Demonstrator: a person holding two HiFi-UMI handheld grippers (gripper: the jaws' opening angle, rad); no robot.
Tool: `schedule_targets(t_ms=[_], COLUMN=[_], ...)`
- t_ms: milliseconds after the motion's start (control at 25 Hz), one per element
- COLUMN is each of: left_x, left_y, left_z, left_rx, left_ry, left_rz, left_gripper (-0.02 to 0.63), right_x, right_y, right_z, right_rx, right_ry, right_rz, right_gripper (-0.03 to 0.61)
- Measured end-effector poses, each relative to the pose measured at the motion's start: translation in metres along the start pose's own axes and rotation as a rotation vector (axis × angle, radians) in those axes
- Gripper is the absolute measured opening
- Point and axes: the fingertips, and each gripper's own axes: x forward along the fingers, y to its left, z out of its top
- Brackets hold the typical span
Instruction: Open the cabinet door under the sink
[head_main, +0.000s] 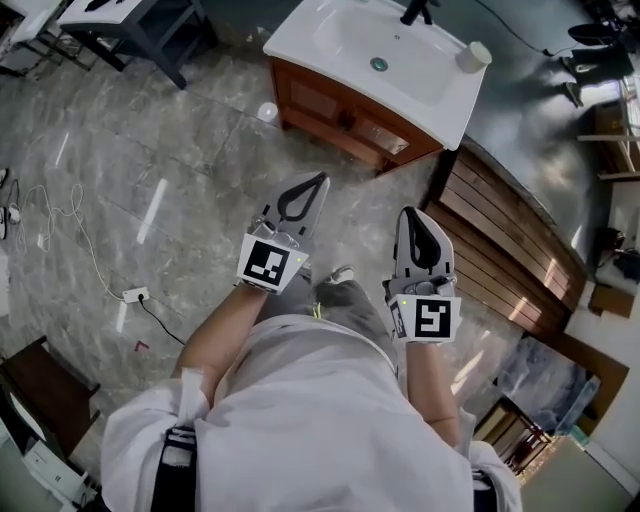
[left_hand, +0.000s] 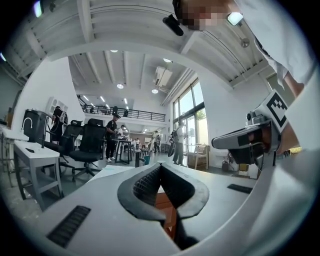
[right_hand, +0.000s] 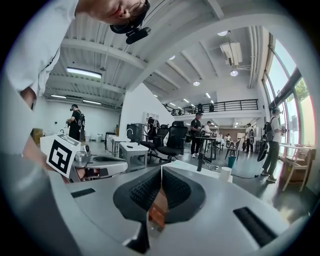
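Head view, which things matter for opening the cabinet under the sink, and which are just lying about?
For the job: cabinet, sink, left claw, right claw.
Lying about: cup, power strip, bench.

Open-plan loft office: desks (left_hand: 30, 150), office chairs (left_hand: 85, 145), mezzanine railing (left_hand: 125, 112)

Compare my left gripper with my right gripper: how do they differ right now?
The left gripper reaches nearer the cabinet; the right gripper sits farther back. The left gripper leans strongly to the right, while the right gripper leans only slightly to the left. Both are shut, hold nothing, and are clear of the cabinet.
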Motion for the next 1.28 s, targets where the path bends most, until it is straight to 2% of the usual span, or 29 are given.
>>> schedule_targets(t_ms=[120,240,440,680,800,1000,1280], left_x=[0.004,0.013,0.030,0.063,0.071,0.078,0.079], left_y=[0.012,0.007,-0.027,-0.069,-0.083,-0.072,-0.060], left_z=[-0.003,-0.001,0.015,0.018,0.018,0.000,-0.036], left_rx=[-0.011,0.025,0.092,0.169,0.199,0.207,0.218], left_ry=[0.001,0.001,0.002,0.023,0.032,0.038,0.050], left_rz=[0.007,0.007,0.025,0.038,0.054,0.087,0.092], left_gripper=[0.011,0.011,0.011,0.011,0.011,0.011,0.011], right_x=[0.016,0.019,0.009,-0.004,-0.009,0.011,0.039], right_y=[0.003,-0.004,-0.033,-0.078,-0.086,-0.081,-0.073], right_z=[-0.002,-0.006,-0.009,-0.015,-0.020,-0.040,-0.081], right_rx=[0.001,0.008,0.000,-0.021,-0.029,-0.034,-0.059], right_ry=[0.006,0.013,0.000,-0.050,-0.079,-0.094,-0.078], right_rz=[0.007,0.023,0.067,0.096,0.124,0.164,0.190], right_gripper=[0.034,0.034,0.034,0.034,0.034,0.035,0.035])
